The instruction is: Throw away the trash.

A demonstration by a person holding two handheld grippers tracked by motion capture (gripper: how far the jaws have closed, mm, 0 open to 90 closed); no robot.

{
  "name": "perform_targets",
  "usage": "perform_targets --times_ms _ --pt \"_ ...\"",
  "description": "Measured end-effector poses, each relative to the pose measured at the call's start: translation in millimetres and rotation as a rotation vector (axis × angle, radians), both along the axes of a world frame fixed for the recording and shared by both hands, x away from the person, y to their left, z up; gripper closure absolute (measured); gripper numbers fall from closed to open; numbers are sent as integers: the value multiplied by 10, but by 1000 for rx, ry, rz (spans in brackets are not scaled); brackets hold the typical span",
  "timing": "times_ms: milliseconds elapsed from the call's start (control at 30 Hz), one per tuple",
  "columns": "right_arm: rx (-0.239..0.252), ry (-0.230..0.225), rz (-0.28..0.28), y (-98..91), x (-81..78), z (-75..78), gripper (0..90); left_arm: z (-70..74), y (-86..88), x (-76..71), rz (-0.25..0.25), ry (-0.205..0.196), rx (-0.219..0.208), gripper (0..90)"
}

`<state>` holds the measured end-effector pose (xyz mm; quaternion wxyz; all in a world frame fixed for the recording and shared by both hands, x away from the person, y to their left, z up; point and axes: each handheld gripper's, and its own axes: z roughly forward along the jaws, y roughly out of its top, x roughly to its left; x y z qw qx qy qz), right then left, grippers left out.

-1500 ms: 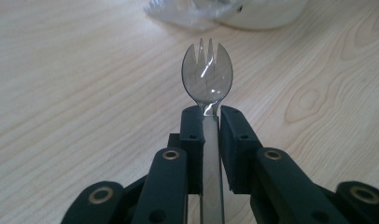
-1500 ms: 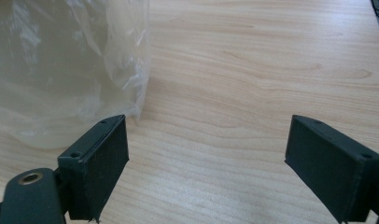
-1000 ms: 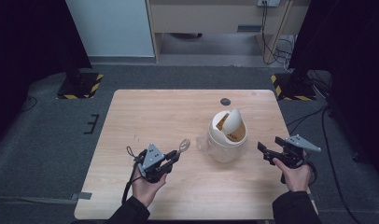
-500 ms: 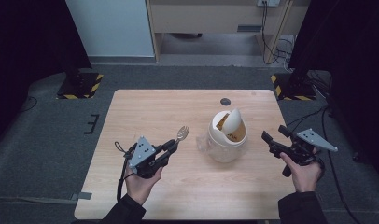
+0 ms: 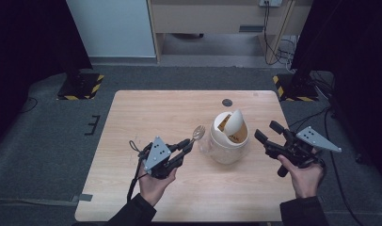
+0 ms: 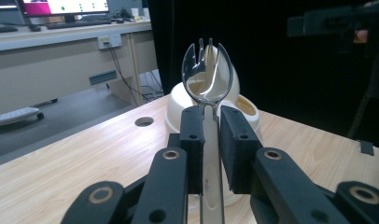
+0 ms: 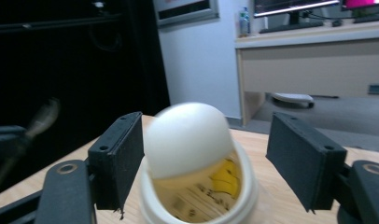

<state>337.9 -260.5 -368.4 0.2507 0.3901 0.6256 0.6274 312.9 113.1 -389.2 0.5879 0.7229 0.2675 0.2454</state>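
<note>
Low centre-left in the high view, the left gripper, fingers clamping a clear plastic spork, is nearing the cream swing-lid tub mid-surface, while the right gripper, fingers wide and empty, is closing in.

Both hand-held tools, the left gripper and right gripper, are black with flat rectangular jaw pads, round metal pivot bolts, grey triangular top plates dotted with holes, trailing black cables, above dark sleeves.
</note>
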Motion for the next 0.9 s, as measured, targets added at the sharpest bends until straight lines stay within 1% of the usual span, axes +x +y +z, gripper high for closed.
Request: perform_targets --times_ms 133,200,233,267,300,367,433,667,700,733,767,800,833,900 --pt "19 4 37 54 -43 60 303 0 -62 -10 -14 -4 2 799" --pt "30 8 56 85 -56 80 327 3 -104 -8 -22 -7 -4 799" --pt "30 8 56 85 -56 80 327 3 -104 -8 -22 -7 -4 799" --pt "28 1 76 122 -69 94 327 5 -132 -4 -26 -5 -7 799" --pt "40 5 87 146 -78 97 329 6 -148 -4 -29 -5 -8 799" --pt "53 17 115 191 -90 99 337 8 -182 -8 -33 -8 -6 799" --pt "48 19 135 236 -95 95 343 11 -236 -19 -41 -13 -6 799" --pt "76 38 175 331 -109 62 407 -5 -420 -35 -69 -33 5 799" --pt "76 38 175 331 -109 62 407 -5 -420 -35 -69 -33 5 799" --pt "88 50 192 349 -115 56 431 -18 -465 -37 -76 -35 8 799" --pt "88 50 192 349 -115 56 431 -18 -465 -37 -76 -35 8 798" --pt "94 60 204 363 -115 50 456 -31 -515 -39 -83 -37 6 799" --pt "99 66 212 372 -115 47 463 -31 -515 -39 -83 -37 6 799" --pt "107 77 224 389 -118 42 480 -39 -573 -51 -90 -47 12 799"
